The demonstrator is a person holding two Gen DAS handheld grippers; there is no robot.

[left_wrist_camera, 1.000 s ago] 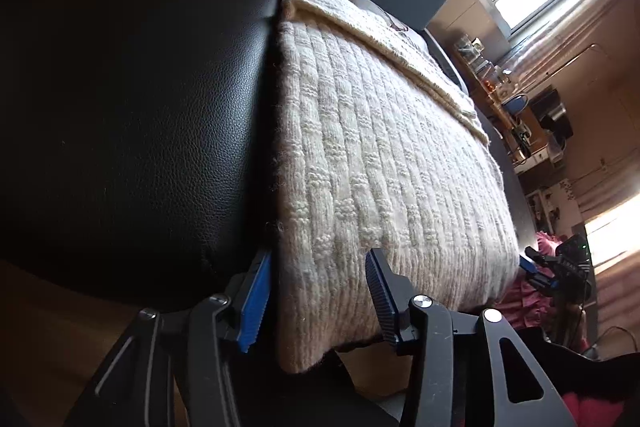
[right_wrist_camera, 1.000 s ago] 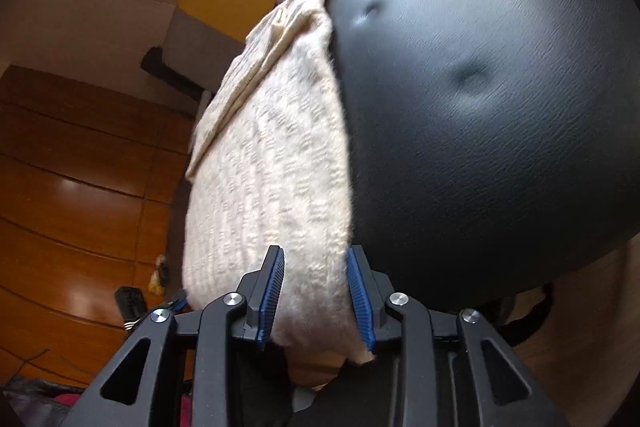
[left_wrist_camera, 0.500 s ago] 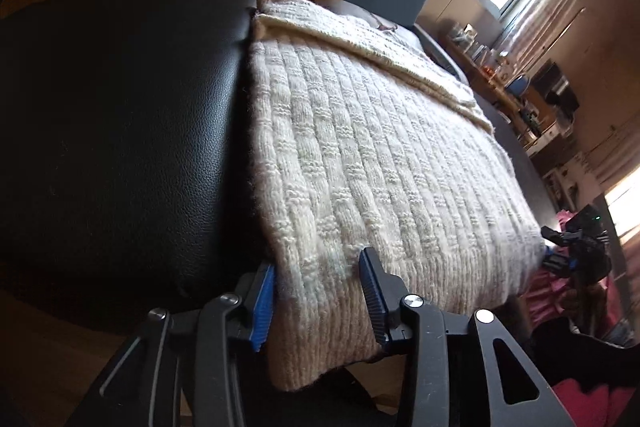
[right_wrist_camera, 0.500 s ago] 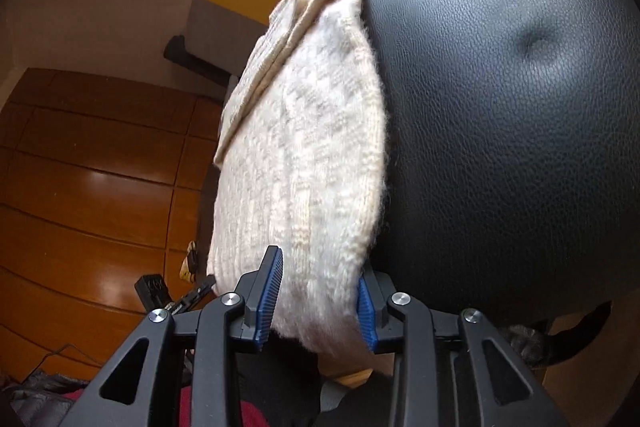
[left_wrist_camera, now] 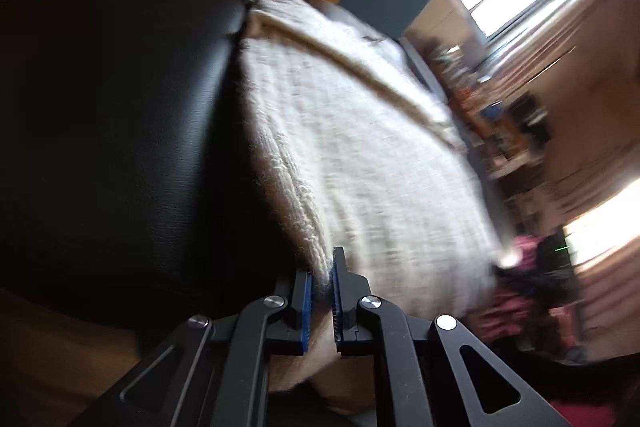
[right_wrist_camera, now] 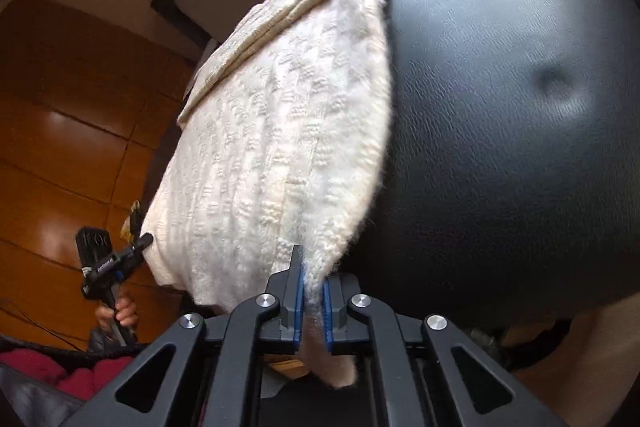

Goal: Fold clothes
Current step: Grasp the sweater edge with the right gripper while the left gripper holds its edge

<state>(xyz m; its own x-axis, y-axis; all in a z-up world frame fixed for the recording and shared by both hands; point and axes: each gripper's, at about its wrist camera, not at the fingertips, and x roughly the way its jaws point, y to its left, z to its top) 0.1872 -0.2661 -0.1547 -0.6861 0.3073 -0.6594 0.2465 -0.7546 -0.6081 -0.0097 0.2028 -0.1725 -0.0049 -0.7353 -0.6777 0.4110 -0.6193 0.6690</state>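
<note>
Ahead of both hand-held grippers a black seat carries the cream sweater, its near edge overhanging toward us. Our left hand-held gripper is clamped on one near corner, our right hand-held gripper on the other. We judge each bite thin: lifting unevenly could let the loose knit slip out or skew the fold.
</note>
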